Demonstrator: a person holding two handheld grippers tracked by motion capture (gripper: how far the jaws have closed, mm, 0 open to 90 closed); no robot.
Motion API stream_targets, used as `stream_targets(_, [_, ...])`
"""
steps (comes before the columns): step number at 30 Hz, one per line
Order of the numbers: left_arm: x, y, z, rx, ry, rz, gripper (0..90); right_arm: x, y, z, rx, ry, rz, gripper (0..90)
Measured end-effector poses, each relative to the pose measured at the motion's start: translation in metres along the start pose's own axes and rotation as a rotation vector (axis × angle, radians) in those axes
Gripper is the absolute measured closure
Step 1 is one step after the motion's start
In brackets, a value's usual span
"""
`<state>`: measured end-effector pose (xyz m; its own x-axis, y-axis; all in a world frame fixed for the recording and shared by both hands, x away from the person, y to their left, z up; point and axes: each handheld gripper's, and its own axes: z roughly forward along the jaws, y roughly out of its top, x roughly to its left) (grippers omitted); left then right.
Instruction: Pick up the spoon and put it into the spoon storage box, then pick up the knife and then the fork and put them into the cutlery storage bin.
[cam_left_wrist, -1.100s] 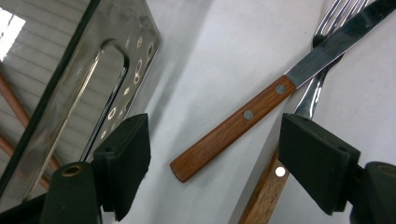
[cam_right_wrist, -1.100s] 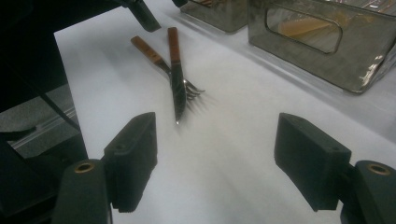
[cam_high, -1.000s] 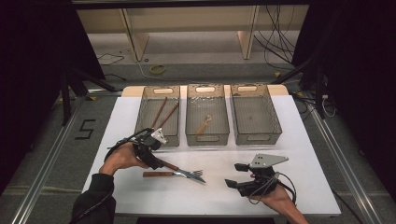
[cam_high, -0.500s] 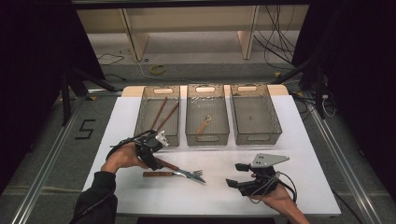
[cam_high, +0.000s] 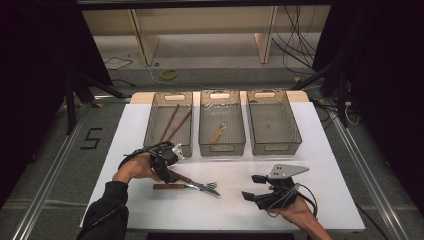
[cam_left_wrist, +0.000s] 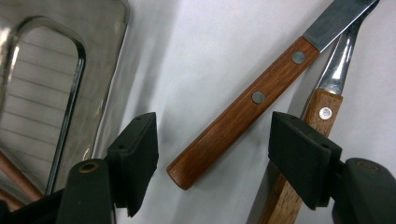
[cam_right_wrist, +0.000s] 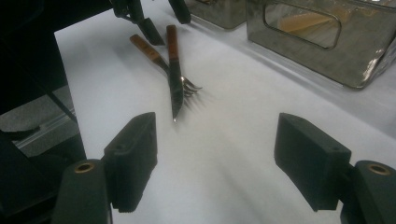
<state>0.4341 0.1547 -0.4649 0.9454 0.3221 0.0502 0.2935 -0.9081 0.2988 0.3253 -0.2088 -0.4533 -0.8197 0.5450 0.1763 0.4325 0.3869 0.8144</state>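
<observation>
Knife handle lies slantwise between the left gripper's jaws, just been closing, not yet touching; fork alongside.

We wear a dark long sleeve on our left arm, while our right forearm comes in bare. Our left claw and right claw are both black, each with two thick, blocky rubber-like pads and a brass-coloured ringed hole at the base of each pad. Our right claw also carries a grey three-cornered plate dotted with small holes, and thin black cables loop from its body.
</observation>
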Motion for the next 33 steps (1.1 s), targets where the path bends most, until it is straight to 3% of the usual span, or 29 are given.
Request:
stream_targets(9, [-0.0006, 0.0022, 0.0015, -0.002, -0.003, 0.019, 32.8, -0.0003, 0.0001, -0.0002, -0.001, -0.001, 0.006, 30.8])
stream_targets(14, [-0.0003, 0.0034, 0.0074, 0.02, -0.014, 0.043, 35.1, -0.0001, 0.0003, 0.0004, 0.001, 0.001, 0.004, 30.9])
stream_targets(19, [0.0005, 0.0025, 0.0068, 0.017, -0.042, 0.031, 40.7, 0.0006, 0.0001, 0.0014, 0.007, 0.003, -0.001, 30.9])
stream_targets(23, [-0.0014, 0.0039, 0.0064, 0.029, -0.041, 0.018, 44.1, 0.0025, 0.0, 0.0003, 0.006, 0.0, -0.006, 30.9])
stream_targets(26, [-0.0035, 0.005, 0.0059, 0.035, -0.044, 0.027, 49.3, 0.0024, 0.0001, 0.0, 0.004, -0.001, -0.005, 30.9])
stream_targets(33, [-0.0094, 0.0062, 0.0047, 0.036, -0.045, 0.091, 59.5, 0.0014, -0.0005, 0.0007, 0.013, -0.002, -0.007, 31.0])
